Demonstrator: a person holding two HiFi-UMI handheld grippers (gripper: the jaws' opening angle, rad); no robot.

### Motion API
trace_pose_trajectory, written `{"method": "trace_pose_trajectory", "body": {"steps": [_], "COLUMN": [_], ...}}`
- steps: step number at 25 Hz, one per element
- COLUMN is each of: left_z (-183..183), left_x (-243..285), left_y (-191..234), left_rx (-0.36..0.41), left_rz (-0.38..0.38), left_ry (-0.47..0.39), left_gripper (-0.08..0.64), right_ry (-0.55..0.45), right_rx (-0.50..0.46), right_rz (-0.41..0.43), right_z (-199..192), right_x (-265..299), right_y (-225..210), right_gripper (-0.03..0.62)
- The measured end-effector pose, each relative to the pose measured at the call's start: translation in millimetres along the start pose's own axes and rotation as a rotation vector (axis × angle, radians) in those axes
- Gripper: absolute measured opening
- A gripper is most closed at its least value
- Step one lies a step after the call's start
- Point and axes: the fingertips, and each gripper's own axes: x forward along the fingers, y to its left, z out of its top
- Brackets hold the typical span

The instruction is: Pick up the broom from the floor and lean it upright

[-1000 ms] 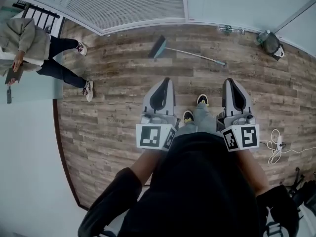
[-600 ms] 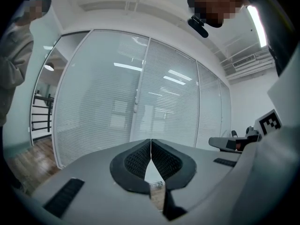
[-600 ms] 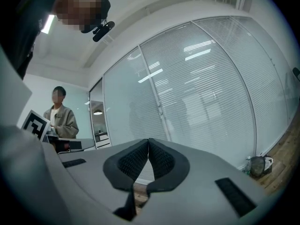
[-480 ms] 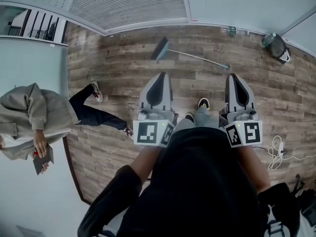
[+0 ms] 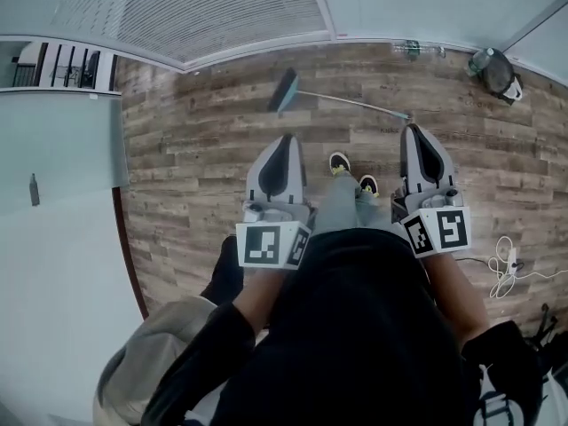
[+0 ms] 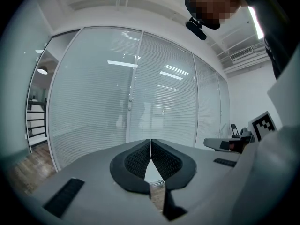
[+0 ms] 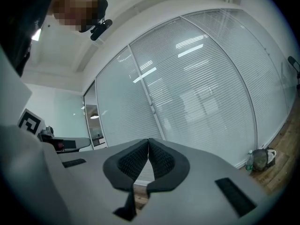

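**Head view.** The broom (image 5: 346,102) lies flat on the wood floor (image 5: 195,149) at your 12 o'clock, near the foot of the glass wall (image 5: 231,11). Its brush head points toward 11 o'clock. The thin handle runs out to 1 o'clock and ends just past the tip of the right gripper (image 5: 417,131) in the picture. The left gripper (image 5: 282,140) is at 11 o'clock. You hold both out level on either side of your legs, and neither touches the broom. Another person in a beige jacket (image 5: 146,371) is close by your left elbow at 7 o'clock, so mind your swing.

**Left gripper view.** The pads are pressed together along one line with nothing between them. The camera faces the blinds, not the floor, and the broom is out of sight.

**Right gripper view.** The jaws are fully closed and empty here too. A bag (image 7: 265,157) sits at 4 o'clock by the wall's base.

**The approach.** You look to be closing in, with the pickup not yet begun.
- Spread the right jaws wide before you bend.
- Tip that gripper down until the handle shows in its own view.
- Come at the handle crosswise. It is thin and will likely slip unless it is centred on the pads.
- Grip toward the free end, so the brush head can stay on the floor as a pivot while you raise it to the wall.
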Motion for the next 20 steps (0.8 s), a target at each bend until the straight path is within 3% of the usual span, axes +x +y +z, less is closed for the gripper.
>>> {"method": "trace_pose_trajectory", "body": {"steps": [11, 20], "left_z": [-11, 8], "left_x": [50, 92], "left_y": [26, 89], "left_rx": [-0.044, -0.088], "left_rz": [-0.035, -0.046], "left_ry": [0.042, -0.011], "left_gripper": [0.025, 0.025], "right_ry": [0.048, 0.055], "right_rx": [-0.012, -0.089], "right_rz": [-0.021, 0.014], "right_z": [-9, -2], "right_x": [48, 129], "right_y": [-10, 17], "right_gripper": [0.018, 0.018]}}
